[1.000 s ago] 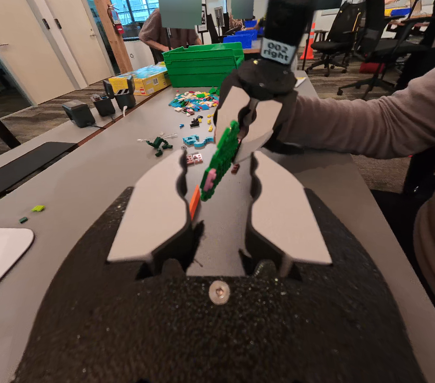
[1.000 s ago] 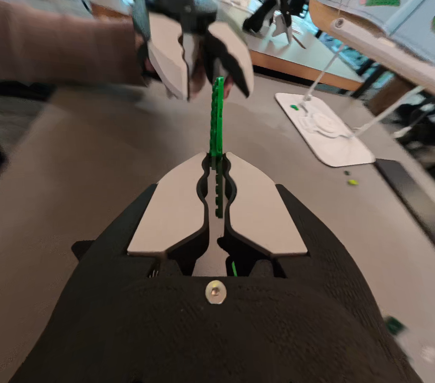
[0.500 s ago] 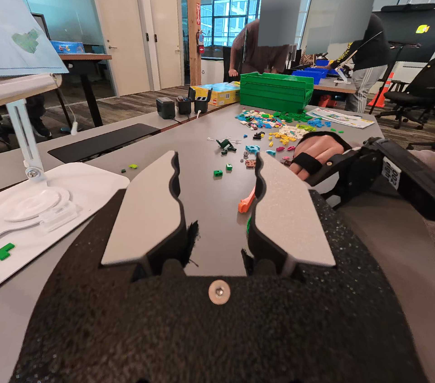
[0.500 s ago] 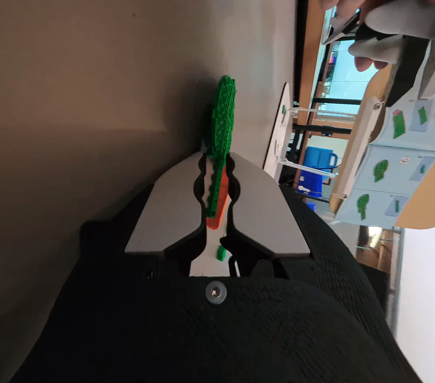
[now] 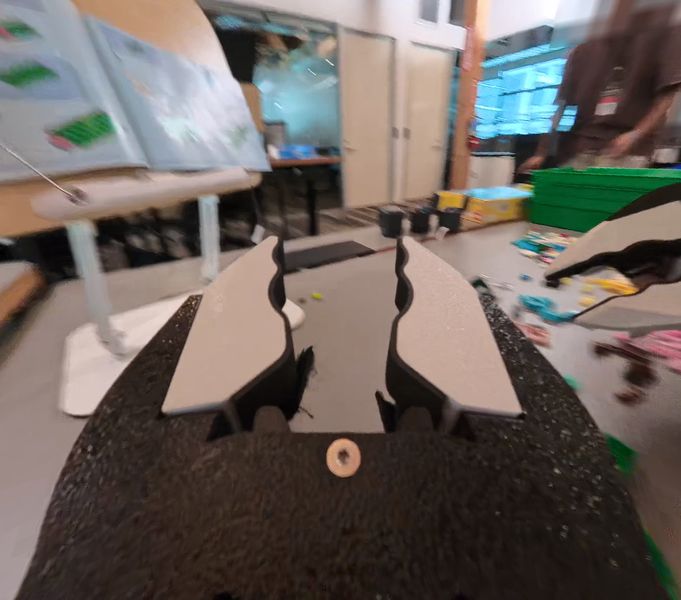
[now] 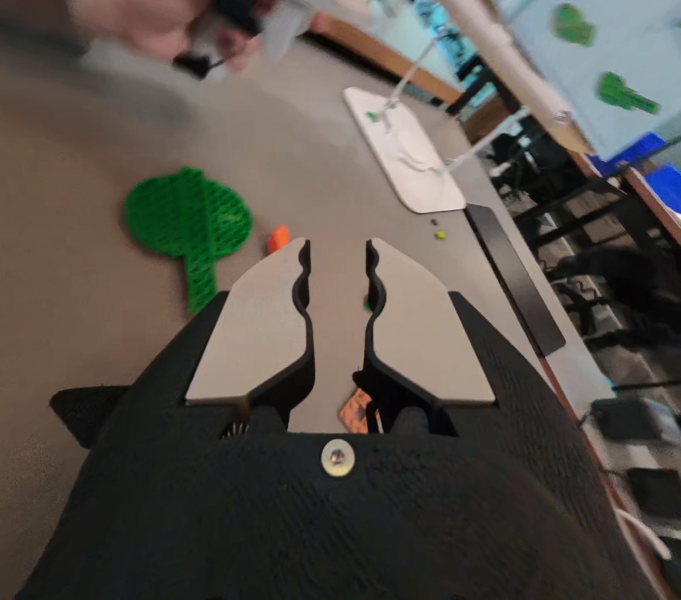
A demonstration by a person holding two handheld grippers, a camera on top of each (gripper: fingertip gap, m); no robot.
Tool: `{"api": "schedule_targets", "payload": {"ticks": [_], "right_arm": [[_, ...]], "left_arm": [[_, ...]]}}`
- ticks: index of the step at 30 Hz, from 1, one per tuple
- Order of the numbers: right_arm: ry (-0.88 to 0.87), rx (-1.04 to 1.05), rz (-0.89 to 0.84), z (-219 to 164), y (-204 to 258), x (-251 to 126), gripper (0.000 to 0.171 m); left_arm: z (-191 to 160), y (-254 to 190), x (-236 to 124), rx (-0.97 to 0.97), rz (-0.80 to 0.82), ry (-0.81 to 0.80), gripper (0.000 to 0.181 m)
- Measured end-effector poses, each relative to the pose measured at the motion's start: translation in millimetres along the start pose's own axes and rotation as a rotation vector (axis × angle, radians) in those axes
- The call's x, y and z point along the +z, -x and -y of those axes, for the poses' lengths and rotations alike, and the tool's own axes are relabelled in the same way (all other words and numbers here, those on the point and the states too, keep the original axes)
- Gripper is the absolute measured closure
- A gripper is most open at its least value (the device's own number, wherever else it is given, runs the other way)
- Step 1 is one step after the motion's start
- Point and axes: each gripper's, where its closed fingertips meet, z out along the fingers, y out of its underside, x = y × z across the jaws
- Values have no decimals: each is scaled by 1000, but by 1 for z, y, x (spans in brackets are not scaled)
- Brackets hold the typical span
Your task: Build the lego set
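1. The flat green studded plastic lego plate (image 6: pixel 188 228), rounded with a narrow stem, lies on the smooth grey table (image 6: pixel 258 147), just left of the right gripper (image 6: pixel 337 245).
2. A small orange plastic piece (image 6: pixel 278 238) sits between the plate and that gripper's matte grey left finger.
3. The right gripper's wavy-edged jaws stand apart with nothing between them.
4. The left gripper (image 5: pixel 337 243), in rough speckled black foam, also has its jaws wide apart and empty.
5. Beyond the plate, a white flat-based stand (image 6: pixel 409 155) carries a pale blue open instruction booklet (image 5: pixel 121 107).
6. Loose multicoloured bricks (image 5: pixel 541 302) are scattered before a green ribbed plastic bin (image 5: pixel 589 199).
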Motion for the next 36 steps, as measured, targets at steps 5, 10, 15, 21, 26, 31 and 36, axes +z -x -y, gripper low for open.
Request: {"api": "schedule_targets", "payload": {"ticks": [5,10,15,21,26,31,36], "right_arm": [[-148,237,-180,15,-76,29,149],[-295,518,-321,32,-170,74,155],[-426,577,-328,73,-208,128,153],[-457,580,-333,88,-230,171,149],[-386,758,-494,39,-271,188,153],[-538,1186,-360,0,-299,195,150],[-620,1396,-183,-13,-308,202,147]], "left_arm": [[14,3,18,233,215,-157,131],[-12,11,42,232,242,-114,126],[-21,37,44,89,273,-107,126],[-25,38,47,81,263,-95,130],[-26,29,51,126,232,-84,133],[-27,31,51,114,236,-77,135],[-28,29,52,119,230,-74,136]]}}
